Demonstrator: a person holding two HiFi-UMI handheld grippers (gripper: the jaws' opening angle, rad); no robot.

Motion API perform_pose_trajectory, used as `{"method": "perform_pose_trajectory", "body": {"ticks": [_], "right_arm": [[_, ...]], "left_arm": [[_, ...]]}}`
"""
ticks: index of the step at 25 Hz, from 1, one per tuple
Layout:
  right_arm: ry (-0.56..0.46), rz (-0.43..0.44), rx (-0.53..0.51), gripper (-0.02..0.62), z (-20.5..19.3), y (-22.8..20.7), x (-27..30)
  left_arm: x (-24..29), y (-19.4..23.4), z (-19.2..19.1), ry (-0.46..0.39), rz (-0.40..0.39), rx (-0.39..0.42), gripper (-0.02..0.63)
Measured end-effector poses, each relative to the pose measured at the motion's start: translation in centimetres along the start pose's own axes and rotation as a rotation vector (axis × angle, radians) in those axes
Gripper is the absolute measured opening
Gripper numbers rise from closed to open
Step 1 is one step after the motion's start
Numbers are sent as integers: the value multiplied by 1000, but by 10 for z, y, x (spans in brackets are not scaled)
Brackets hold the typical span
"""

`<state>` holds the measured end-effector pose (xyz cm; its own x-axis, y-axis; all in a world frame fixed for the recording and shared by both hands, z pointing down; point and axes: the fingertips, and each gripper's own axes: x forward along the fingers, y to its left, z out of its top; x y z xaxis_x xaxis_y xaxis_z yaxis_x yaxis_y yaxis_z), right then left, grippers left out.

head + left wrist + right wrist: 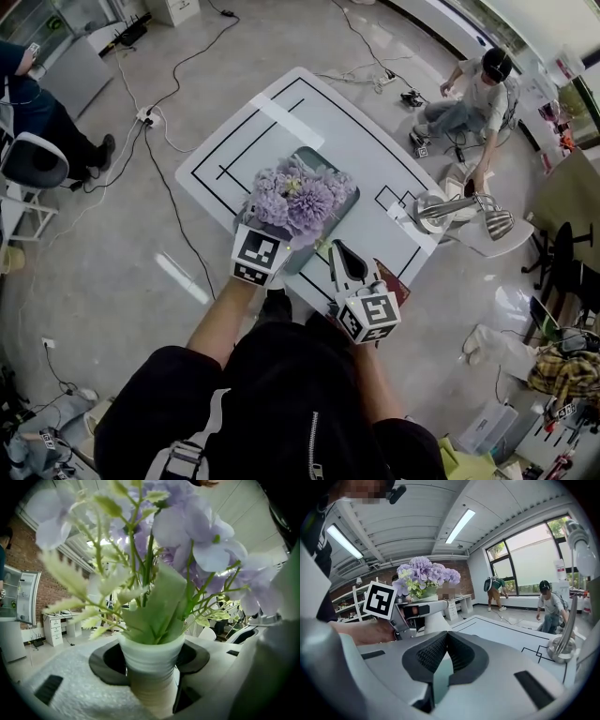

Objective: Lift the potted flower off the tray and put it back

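With left gripper clamped on upright potted flower, lower straight onto tray beneath; right gripper closed, empty, near right

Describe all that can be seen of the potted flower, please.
The potted flower is a bunch of pale purple blooms with green stems and light green leaves, artificial by its look. It stands upright in a small white ribbed pot that narrows downward. The left gripper clasps the pot from both sides just under its rim. It is above the dark tray; whether its base rests on it I cannot tell.
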<state>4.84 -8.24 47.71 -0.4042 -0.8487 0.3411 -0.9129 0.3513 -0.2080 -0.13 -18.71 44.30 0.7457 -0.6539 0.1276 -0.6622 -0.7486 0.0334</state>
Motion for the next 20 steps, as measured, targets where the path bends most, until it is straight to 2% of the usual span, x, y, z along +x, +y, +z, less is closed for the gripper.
{"method": "perform_pose_trajectory", "body": {"ticks": [12,20], "right_arm": [[31,-84,34,8,-8,-23,-9],[71,-146,66,8,-22,-38,-18]], "left_arm": [[36,0,-11,2,-76,21,252],[67,0,-33,14,-122,23,252]]}}
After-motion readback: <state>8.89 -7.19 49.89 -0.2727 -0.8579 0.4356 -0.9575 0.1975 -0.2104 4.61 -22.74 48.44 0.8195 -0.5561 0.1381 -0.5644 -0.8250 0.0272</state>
